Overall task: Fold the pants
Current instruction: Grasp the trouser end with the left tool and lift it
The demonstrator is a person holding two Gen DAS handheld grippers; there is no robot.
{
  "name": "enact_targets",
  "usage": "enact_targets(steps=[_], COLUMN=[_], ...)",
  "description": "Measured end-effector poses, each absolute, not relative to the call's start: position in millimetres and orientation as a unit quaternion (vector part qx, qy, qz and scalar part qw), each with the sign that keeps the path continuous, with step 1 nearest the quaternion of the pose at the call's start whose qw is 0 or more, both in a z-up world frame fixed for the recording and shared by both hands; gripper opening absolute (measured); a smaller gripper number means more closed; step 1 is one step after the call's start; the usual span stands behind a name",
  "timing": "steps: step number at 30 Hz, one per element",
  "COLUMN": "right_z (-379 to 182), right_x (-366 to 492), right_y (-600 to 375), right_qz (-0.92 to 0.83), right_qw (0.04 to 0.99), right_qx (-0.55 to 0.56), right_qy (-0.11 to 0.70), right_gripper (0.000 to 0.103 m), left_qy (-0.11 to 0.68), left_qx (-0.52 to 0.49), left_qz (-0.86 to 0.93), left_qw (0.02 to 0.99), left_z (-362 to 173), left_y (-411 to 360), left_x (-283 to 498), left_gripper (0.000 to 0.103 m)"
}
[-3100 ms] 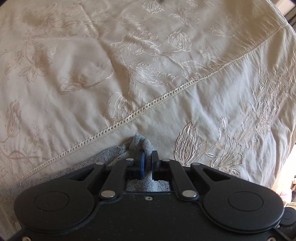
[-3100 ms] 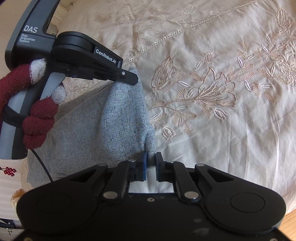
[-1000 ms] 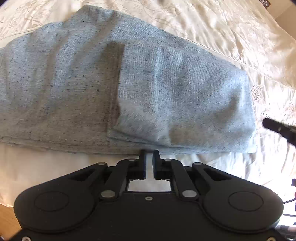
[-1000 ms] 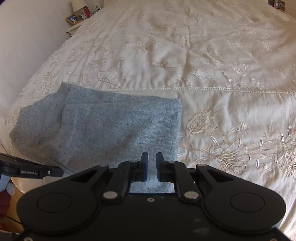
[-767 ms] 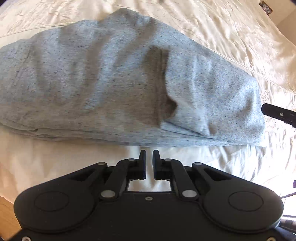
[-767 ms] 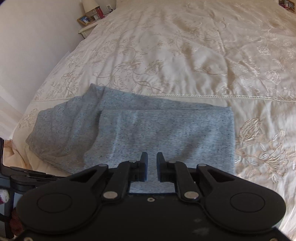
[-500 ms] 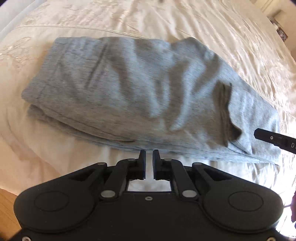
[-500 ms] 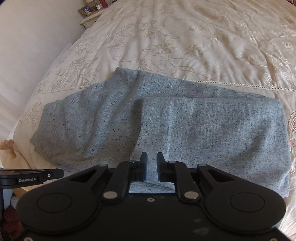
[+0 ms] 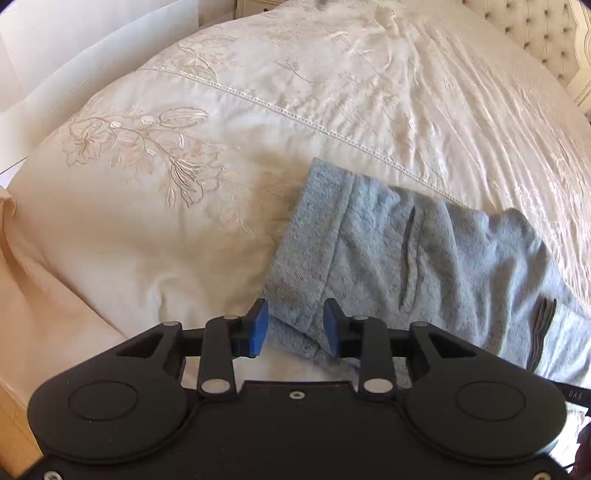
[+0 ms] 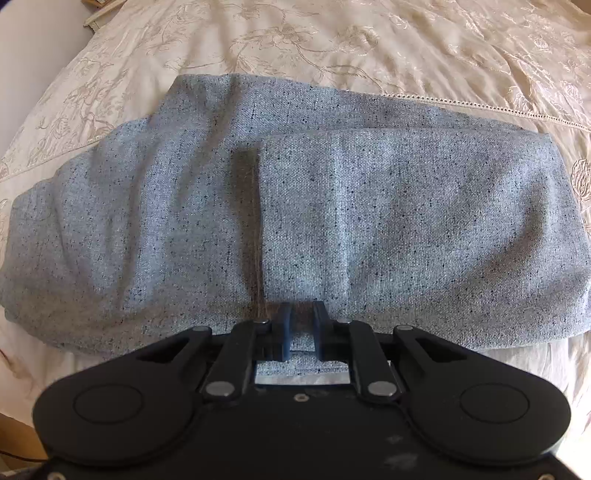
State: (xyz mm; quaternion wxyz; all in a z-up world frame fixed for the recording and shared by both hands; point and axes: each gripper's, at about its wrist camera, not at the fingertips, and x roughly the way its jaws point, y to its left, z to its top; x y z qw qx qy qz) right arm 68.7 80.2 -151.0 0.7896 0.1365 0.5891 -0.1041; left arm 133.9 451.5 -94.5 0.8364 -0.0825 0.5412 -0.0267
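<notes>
Grey speckled pants (image 9: 424, 258) lie folded near the front edge of a cream embroidered bedspread (image 9: 184, 221). My left gripper (image 9: 294, 326) points down at their left end. Its jaws are opening, and the near corner of the waistband end sits between the blue pads (image 9: 258, 326) without being pinched. In the right wrist view the pants (image 10: 332, 206) fill the frame, with one folded layer on top at the right. My right gripper (image 10: 302, 321) hangs low over their front edge. It is nearly shut, with only a slim gap and nothing gripped.
The bedspread (image 10: 406, 44) stretches far behind the pants, with a lace seam across it. A tufted headboard (image 9: 546, 33) is at the far right. The bed's wooden edge (image 9: 14, 424) shows at the lower left. A black strip of the other tool (image 9: 569, 393) pokes in at the right.
My left gripper has swung to the left end of the pants and its jaws have spread around the corner. My right gripper has come down closer over the pants' front edge.
</notes>
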Motion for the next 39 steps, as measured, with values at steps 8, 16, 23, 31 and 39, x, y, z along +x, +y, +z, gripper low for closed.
enact_targets(steps=[8,16,23,31,39], right_z=[-159,-160,-160,-130,-152], right_x=[83,85,84,68,58], right_y=[84,85,82,87,109], right_qz=[-0.110,-0.120,-0.118,-0.108,-0.066], right_qw=[0.785,0.783,0.783,0.820,0.810], right_qx=[0.121,0.124,0.125,0.112,0.098], right_qy=[0.598,0.597,0.598,0.551,0.575], right_gripper=[0.014,0.014,0.014,0.016,0.017], left_qy=[0.609,0.625,0.621,0.555,0.498], left_qx=[-0.097,-0.175,-0.163,-0.118,-0.092], left_qz=[-0.052,-0.077,-0.089,-0.108,-0.121], left_qw=[0.785,0.756,0.761,0.817,0.854], left_z=[-140,-161,-163,-96,-46], left_y=[458,473,459,445,420], left_x=[158,165,174,161,159], left_gripper=[0.060,0.077,0.063,0.023,0.021])
